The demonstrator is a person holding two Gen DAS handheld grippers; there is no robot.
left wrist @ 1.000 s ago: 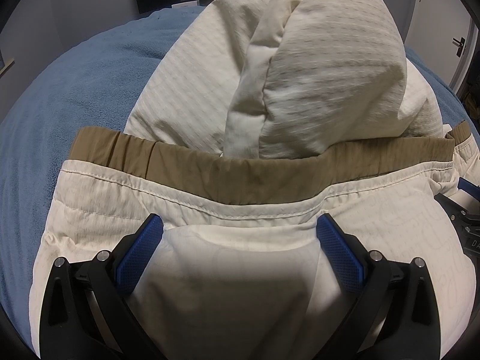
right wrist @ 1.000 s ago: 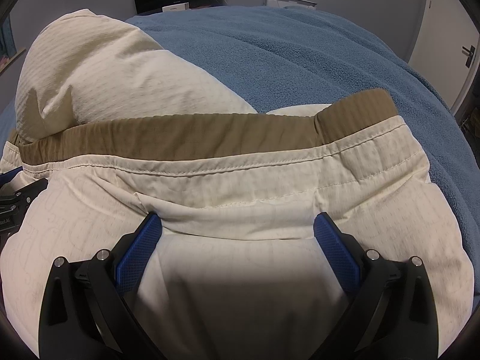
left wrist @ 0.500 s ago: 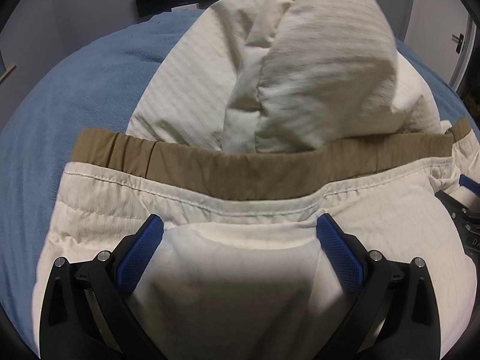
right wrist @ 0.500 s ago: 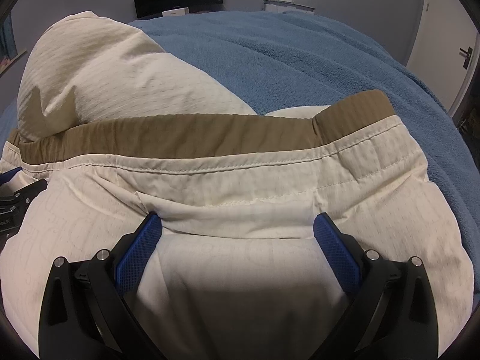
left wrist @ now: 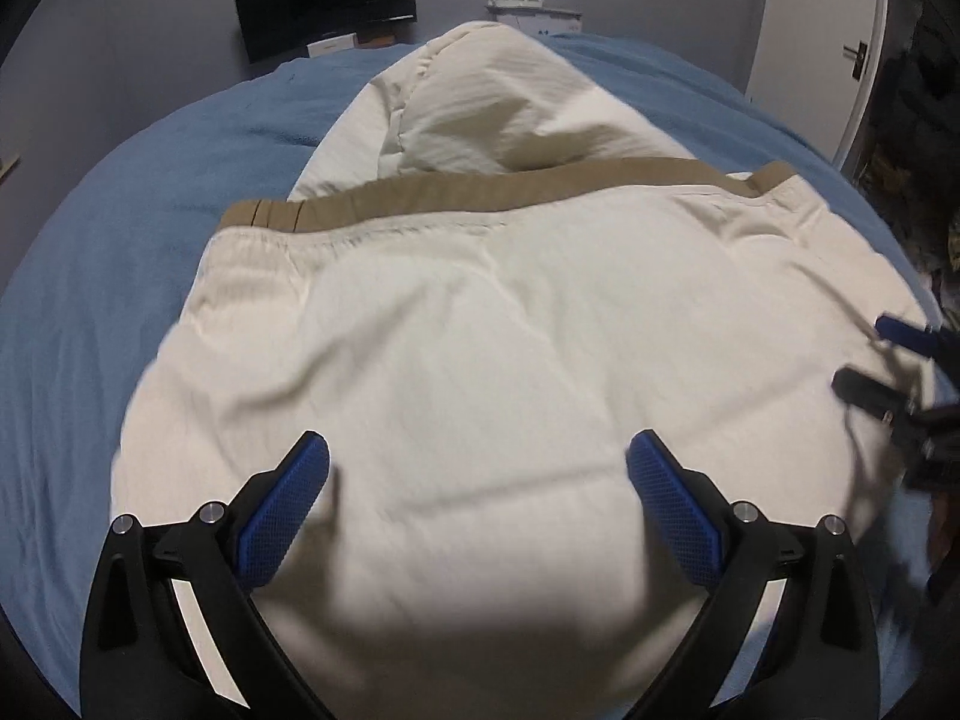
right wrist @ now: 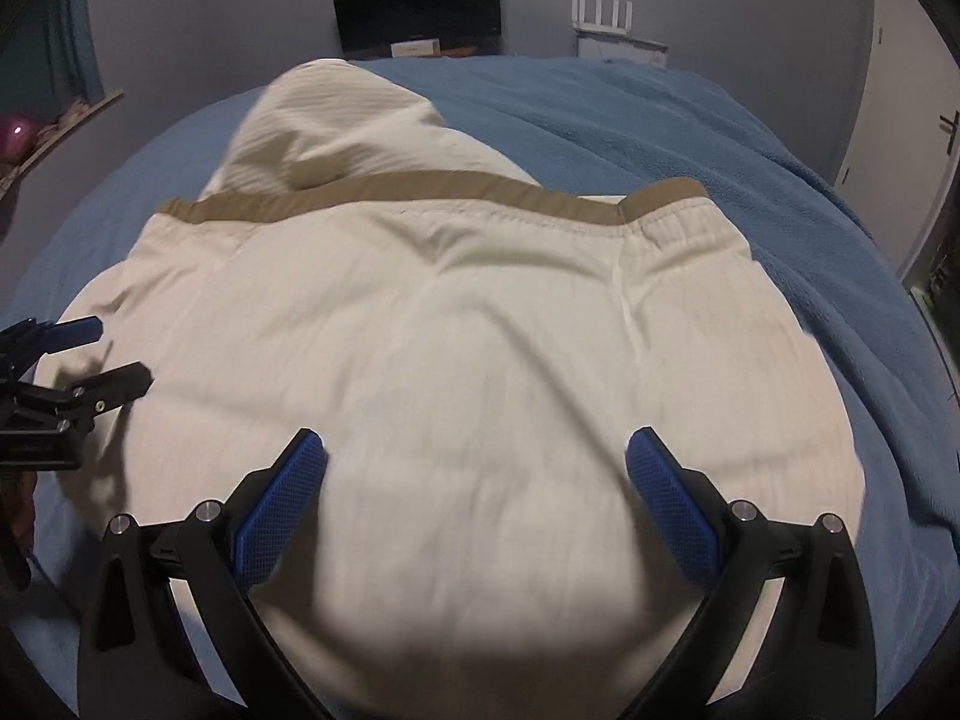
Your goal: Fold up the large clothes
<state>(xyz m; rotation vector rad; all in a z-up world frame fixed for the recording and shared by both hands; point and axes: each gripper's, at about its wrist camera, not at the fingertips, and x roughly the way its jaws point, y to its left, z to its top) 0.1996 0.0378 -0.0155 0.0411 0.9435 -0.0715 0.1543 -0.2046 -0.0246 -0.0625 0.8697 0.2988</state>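
Note:
A cream hooded jacket with a tan hem band lies folded on the blue bedcover; its hood sticks out beyond the band. It also shows in the right wrist view, with the band and hood. My left gripper is open above the near part of the jacket, holding nothing. My right gripper is open too, above the same fold. Each gripper shows in the other's view, the right one and the left one.
The blue bedcover spreads around the jacket on all sides. A dark monitor and a white router stand by the grey far wall. A white door is at the right. A shelf is at the left.
Both grippers have pulled back and up from the jacket; the fabric that lay between their fingers now lies flat below them. The hood has sunk lower behind the band.

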